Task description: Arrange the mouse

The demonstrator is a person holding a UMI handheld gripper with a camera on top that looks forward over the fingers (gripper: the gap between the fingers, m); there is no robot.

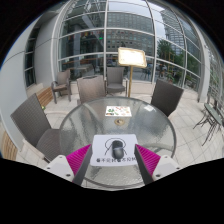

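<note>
A dark grey mouse [118,150] lies on a white printed sheet [115,147] on a round glass table [85,125]. My gripper [113,159] hovers at the table's near edge, its pink-padded fingers [79,158] spread wide on either side of the sheet. The mouse rests on the sheet between the fingers, with gaps on both sides. Nothing is held.
A smaller white card [116,110] lies farther back on the table. Several grey chairs [91,88] ring the table. A standing sign board [131,58] is beyond, before a glass building facade. Another table with chairs [212,108] is to the right.
</note>
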